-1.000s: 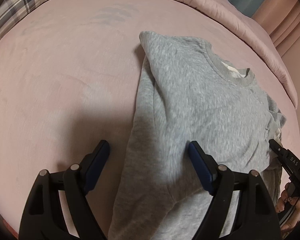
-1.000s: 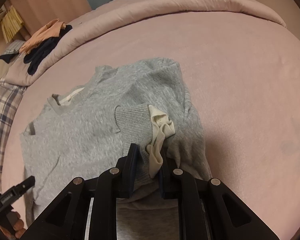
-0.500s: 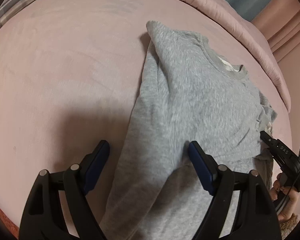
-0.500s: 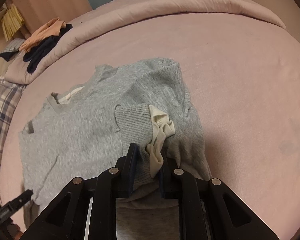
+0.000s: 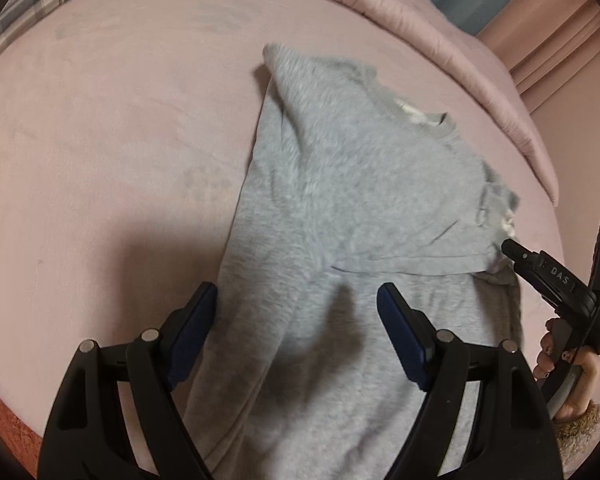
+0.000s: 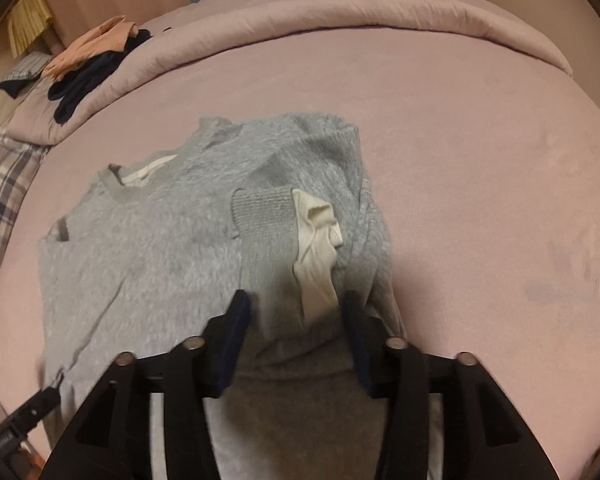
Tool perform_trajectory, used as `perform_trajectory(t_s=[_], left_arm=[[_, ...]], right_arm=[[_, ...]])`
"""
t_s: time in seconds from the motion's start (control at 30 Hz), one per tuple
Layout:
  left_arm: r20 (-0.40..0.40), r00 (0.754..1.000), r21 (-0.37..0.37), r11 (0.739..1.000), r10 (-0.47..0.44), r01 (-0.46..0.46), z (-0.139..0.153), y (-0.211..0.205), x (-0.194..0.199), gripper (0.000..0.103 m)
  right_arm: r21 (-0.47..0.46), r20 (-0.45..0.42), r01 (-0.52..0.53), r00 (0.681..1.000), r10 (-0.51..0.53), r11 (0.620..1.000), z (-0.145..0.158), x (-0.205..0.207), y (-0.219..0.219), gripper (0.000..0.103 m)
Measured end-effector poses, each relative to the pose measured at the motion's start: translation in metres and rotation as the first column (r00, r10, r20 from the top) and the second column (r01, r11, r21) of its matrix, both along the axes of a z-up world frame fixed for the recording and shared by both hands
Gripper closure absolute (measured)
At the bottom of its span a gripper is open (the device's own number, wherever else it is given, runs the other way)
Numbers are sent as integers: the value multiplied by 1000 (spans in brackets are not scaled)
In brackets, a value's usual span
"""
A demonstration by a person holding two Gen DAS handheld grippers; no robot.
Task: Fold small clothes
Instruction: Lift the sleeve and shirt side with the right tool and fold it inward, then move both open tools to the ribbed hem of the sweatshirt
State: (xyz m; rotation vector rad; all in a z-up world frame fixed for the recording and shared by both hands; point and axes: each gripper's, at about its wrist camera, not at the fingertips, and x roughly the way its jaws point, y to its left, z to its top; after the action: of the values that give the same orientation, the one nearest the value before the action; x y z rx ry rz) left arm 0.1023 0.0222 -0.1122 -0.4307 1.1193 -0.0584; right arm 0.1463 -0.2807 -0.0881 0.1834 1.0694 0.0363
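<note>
Grey sweatshirt (image 5: 352, 184) lying on the pink bed (image 5: 108, 152), neck end twd the far rolled duvet, hem end nearest both cams, one sleeve folded in across the chest w/ ribbed cuff (image 6: 264, 212) and a cream inner layer (image 6: 318, 248) poking out of it. Looks soft, fleecy, light-to-medium wt; prob. drapes and bunches rather than holding a crease, not slippery on the velvety cover, nothing fragile. Left hand-held gripper (image 5: 296, 340) wide apart over the lower left edge of the garment, pads clear of cloth, nothing held. Right hand-held gripper (image 6: 296, 312) jaws just been opening, now apart either side of the sleeve fabric, no longer pinching it. Best grip pts, judging by seams: hem corners or shoulder seams, pinching both layers at a thick edge; ribbed cuff/hem gives firmer purchase than mid-panel fleece. Loose cream lining likely to slip out if only outer layer taken.
</note>
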Motion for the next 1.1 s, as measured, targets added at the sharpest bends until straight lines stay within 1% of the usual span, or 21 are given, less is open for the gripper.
perform_trajectory(t_s=[0.07,0.1,0.17,0.27,0.3,0.4,0.57,0.73,0.93,1.1], left_arm=[[33,999,-5,1000,2,-2,13,1,-6,14],[49,999,-10,1000,2,-1,18,1,-9,12],[85,996,-15,1000,2,-1,30,2,-18,9],[117,993,-10,1000,-3,4,41,2,-29,6],[124,992,-8,1000,-4,5,44,2,-33,6],[130,991,2,1000,-8,8,46,2,-44,5],[117,993,-4,1000,-8,9,42,5,-61,5],[111,994,8,1000,-21,20,35,1,-73,5],[69,997,20,999,-39,38,15,-6,-87,5],[59,996,27,998,-65,64,8,-12,-98,5]], right_arm=[[-17,34,-4,999,4,1000,13,-8,-1,30],[-21,52,-9,999,10,1000,19,-12,-1,28],[-25,84,-18,996,20,1000,33,-22,-3,25],[-5,135,-27,991,27,1000,50,-36,-10,21],[2,148,-31,989,30,1000,53,-40,-12,19],[17,182,-46,982,42,999,62,-58,-17,16],[27,197,-53,979,46,998,64,-83,-19,15],[26,214,-52,976,45,998,66,-108,-21,15],[23,213,-64,975,58,998,60,-139,-23,15],[12,208,-68,976,64,998,52,-155,-23,15]])
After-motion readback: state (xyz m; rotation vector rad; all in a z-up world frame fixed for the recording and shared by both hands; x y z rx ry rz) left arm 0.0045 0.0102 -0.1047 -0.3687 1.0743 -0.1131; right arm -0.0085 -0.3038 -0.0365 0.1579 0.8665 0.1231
